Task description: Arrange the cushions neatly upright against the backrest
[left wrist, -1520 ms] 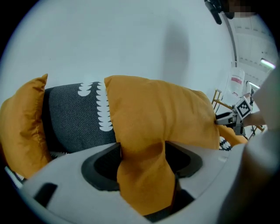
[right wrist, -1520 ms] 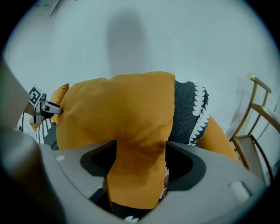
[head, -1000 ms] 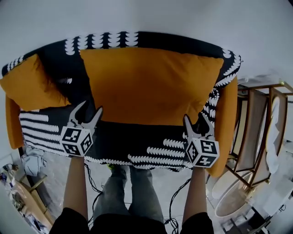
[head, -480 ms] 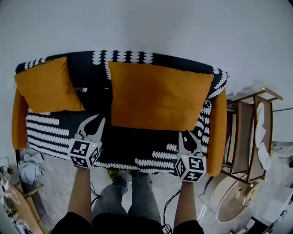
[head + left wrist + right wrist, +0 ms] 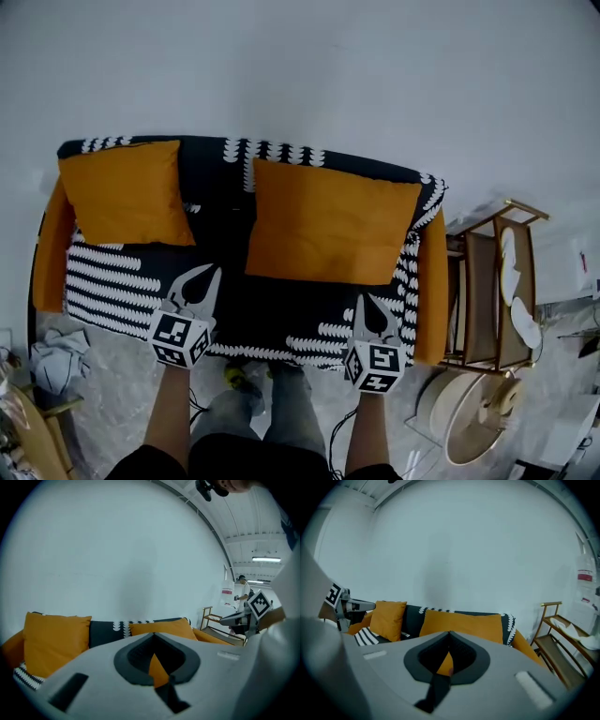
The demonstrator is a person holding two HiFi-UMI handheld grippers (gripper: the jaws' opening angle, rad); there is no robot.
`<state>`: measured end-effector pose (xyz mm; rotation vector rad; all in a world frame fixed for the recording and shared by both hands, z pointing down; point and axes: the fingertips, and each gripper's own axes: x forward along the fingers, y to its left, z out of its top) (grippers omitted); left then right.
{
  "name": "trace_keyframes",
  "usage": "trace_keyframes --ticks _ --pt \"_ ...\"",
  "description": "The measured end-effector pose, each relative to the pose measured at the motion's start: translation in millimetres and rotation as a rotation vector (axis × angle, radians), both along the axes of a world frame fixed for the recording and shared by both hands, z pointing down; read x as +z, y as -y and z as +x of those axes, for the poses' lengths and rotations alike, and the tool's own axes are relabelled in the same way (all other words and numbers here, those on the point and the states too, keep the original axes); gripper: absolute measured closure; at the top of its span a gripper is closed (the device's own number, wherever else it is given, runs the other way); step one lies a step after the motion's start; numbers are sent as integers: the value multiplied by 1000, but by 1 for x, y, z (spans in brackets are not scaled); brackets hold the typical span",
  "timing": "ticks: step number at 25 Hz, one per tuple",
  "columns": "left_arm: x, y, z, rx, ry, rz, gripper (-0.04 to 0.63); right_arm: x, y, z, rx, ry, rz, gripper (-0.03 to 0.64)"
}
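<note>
Left gripper view shows the left claw [image 5: 153,635] with its two tips pressed together and nothing caught between them; the jaws have just been closing on empty air. The orange seen through the hollow behind the tips is a cushion farther off. Right gripper view shows the same of the right claw [image 5: 449,633]: tips met, having just closed, and holding nothing.

From the head view, both claws hang over the front edge of the sofa [image 5: 281,314], the left one before the left half of the seat and the right one near the right armrest [image 5: 431,295]. Each is well apart from the cushions.

The small cushion [image 5: 127,204] stands upright at the sofa's left end, leaning on the backrest [image 5: 217,169]. The big cushion [image 5: 328,234] stands upright too, against the backrest from about the middle to the right end. A bare strip of black backrest shows between the two, so they do not touch.

The person's arms reach forward from the bottom of the view, legs [image 5: 253,422] on the floor below the seat. A wooden rack [image 5: 487,291] stands just beside the right armrest, and a plain wall [image 5: 300,66] rises behind the sofa.
</note>
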<state>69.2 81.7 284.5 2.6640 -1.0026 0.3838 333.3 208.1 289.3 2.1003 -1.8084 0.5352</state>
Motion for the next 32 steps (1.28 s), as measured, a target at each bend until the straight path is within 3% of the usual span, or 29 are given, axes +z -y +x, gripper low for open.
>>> trace_keyframes --ticks 10,16,32 --pt "-71 -27 -49 8 -52 58 597 -76 -28 -56 10 -14 72 604" --pt "-114 -41 -69 4 -90 88 597 -125 -34 -81 0 -76 136 604" --pt "-200 -59 -77 -23 -83 180 597 -206 -45 -87 -30 -108 221 604"
